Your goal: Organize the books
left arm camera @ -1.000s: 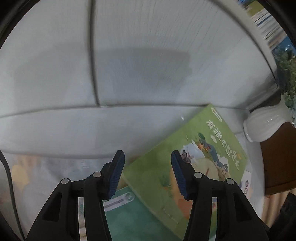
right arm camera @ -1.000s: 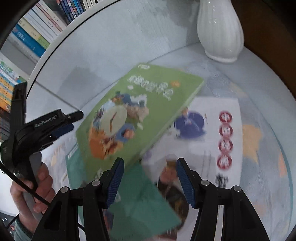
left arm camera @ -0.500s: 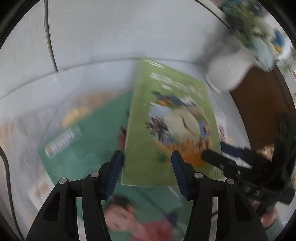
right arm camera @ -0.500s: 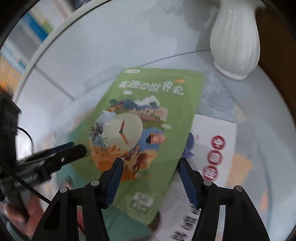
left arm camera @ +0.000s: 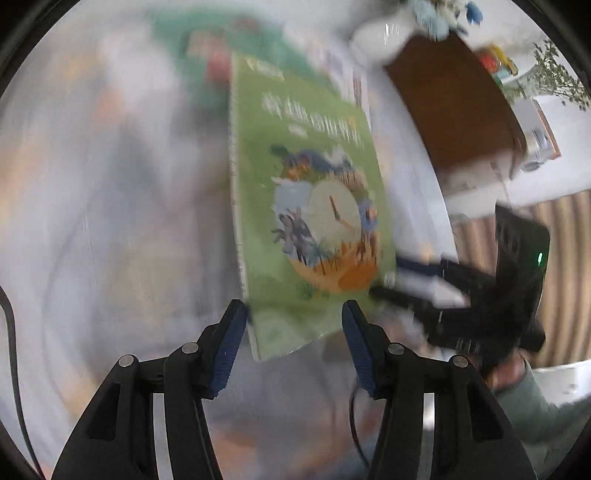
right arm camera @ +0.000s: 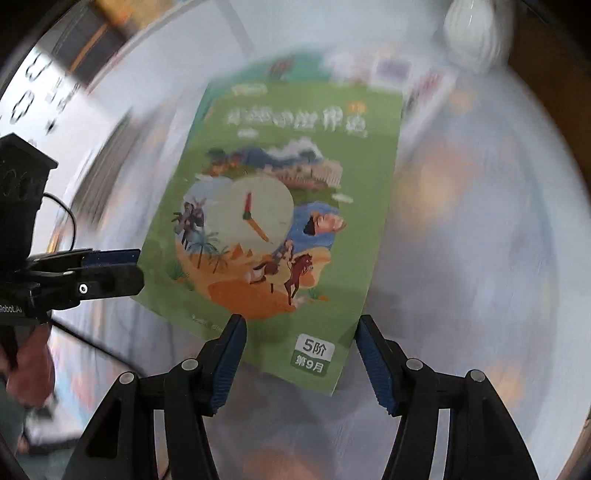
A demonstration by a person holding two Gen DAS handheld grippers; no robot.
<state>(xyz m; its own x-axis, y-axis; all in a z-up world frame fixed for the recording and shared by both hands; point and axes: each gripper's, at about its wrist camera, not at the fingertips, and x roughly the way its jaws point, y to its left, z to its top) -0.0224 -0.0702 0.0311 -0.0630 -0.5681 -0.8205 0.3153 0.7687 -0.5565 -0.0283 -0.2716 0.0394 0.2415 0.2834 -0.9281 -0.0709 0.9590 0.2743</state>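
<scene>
**One green book between two spread grippers**

One thin paperback, the green book [right arm camera: 280,221], fills the centre of both wrist views. It is a flat rectangle with a glossy cover that shows a round clock face, palms and a horse. In the left wrist view its pale page edge shows along its left side.

The book's near edge sits between the ribbed blue pads [right arm camera: 229,354] of the right gripper [right arm camera: 299,325]. The jaws are spread and have just been opening, and no pad visibly presses the cover. The left gripper [left arm camera: 291,317] also has its jaws apart, though they have just closed a little. The book's lower edge appears between them. In the right wrist view its black fingers reach the book's left edge at mid-left, but I cannot tell whether they touch it.

A darker green book [left arm camera: 177,33] lies blurred at the top of the left view. Around them is the pale, smooth tabletop [right arm camera: 480,258]. A white ribbed vase [right arm camera: 472,33] stands at the upper right.
</scene>
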